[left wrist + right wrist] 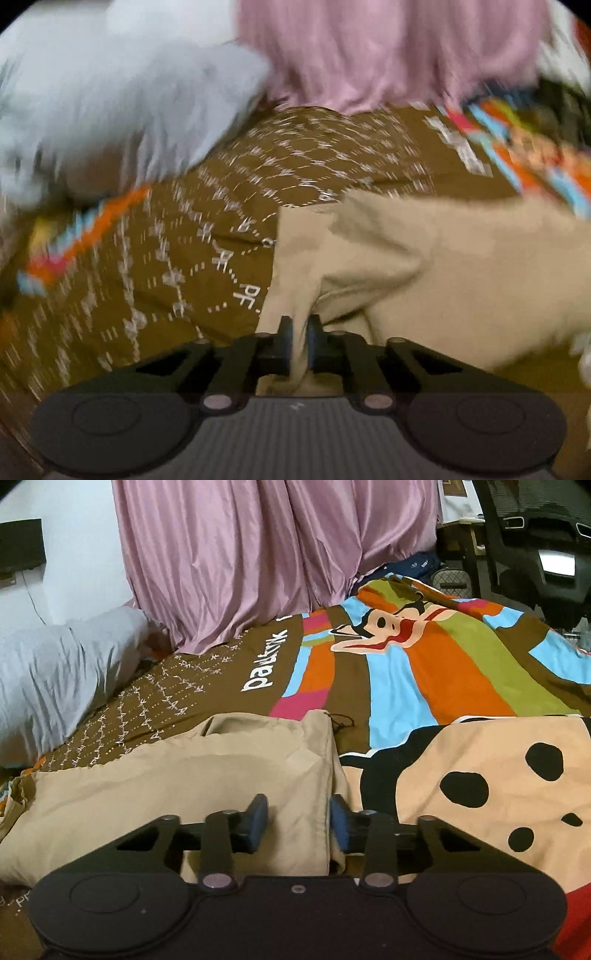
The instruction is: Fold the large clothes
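Nearby, tan garment point(207, 775) edge between jaws.

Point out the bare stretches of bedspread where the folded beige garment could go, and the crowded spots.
Free: the striped bedspread right of the beige garment, up to the pink curtain; also the brown patterned strip between garment and grey pillow. Crowded: the left edge by the pillow, and the far right near the black chair.

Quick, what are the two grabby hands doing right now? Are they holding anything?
Left gripper: closed, pinching a fold of the tan garment.
Right gripper: fingers part open around the tan garment's edge, not pressing it.
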`<state>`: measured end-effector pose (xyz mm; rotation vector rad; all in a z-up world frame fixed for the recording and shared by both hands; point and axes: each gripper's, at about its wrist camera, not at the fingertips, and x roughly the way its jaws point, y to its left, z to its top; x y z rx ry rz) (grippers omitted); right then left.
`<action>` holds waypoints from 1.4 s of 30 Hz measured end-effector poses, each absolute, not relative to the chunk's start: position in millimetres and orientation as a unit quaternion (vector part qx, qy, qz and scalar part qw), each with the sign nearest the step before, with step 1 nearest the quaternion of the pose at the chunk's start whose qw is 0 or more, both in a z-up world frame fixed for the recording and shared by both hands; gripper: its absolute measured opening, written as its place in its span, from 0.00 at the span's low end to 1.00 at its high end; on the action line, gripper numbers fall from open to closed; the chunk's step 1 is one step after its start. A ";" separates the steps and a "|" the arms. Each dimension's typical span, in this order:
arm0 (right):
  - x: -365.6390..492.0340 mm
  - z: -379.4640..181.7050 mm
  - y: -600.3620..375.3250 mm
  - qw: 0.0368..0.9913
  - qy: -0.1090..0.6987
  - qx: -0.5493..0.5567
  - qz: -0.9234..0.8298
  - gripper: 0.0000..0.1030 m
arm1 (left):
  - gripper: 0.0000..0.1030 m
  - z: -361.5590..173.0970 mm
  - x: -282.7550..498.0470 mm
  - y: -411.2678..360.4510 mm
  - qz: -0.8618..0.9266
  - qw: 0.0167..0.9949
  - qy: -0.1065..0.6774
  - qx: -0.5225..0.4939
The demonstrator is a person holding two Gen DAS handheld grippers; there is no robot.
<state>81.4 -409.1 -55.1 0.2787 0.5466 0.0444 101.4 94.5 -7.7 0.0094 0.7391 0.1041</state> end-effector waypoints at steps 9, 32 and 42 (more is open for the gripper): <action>81.8 -54.0 -417.9 0.953 0.260 0.152 0.012 0.15 | 0.09 -37.4 103.7 217.1 0.090 0.818 0.411 -0.392; 84.0 -55.5 -412.3 0.952 0.275 0.135 0.011 0.25 | 0.57 7.5 148.3 101.5 0.120 0.919 0.376 0.018; 82.0 -52.3 -417.8 0.952 0.265 0.150 0.012 0.28 | 0.76 17.0 101.5 166.5 0.116 0.904 0.376 -0.169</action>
